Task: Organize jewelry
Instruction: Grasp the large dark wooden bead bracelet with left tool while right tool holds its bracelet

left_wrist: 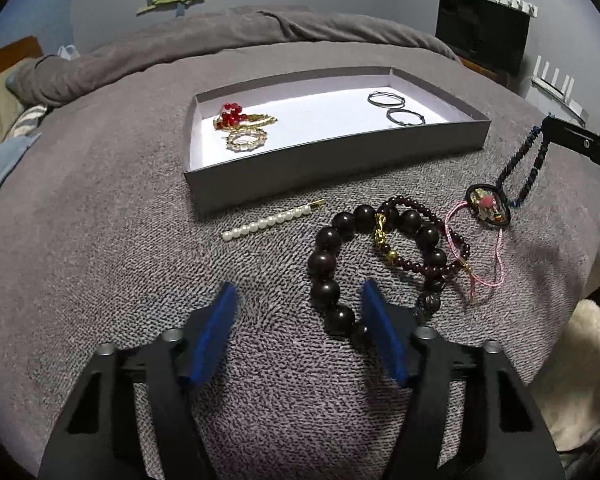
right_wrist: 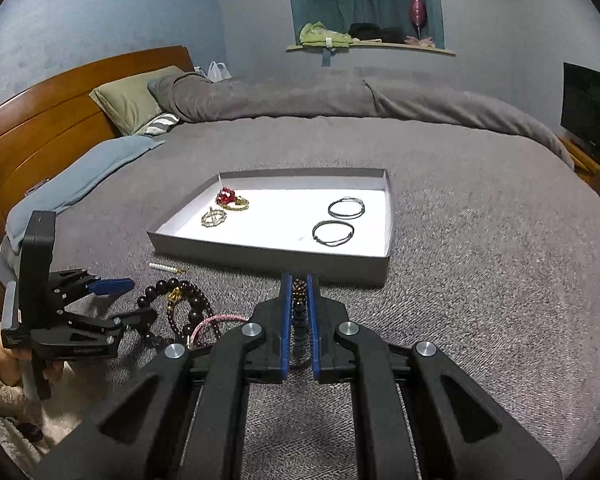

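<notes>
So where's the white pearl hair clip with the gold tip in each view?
Left wrist: pearl hair clip lies centre, on the blanket just before the grey tray's near wall.
Right wrist: clip at left, off the tray's near-left corner.
Shared landmark: that tray.

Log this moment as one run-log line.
right gripper: shut on beaded bracelet | left gripper: open, empty | tray: four pieces

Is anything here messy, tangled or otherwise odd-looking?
Yes. In front of the tray, the big dark bead bracelet, a smaller bead bracelet and a pink cord lie overlapping in a heap on the blanket. The pearl hair clip lies alone. Nothing looks broken.
</notes>
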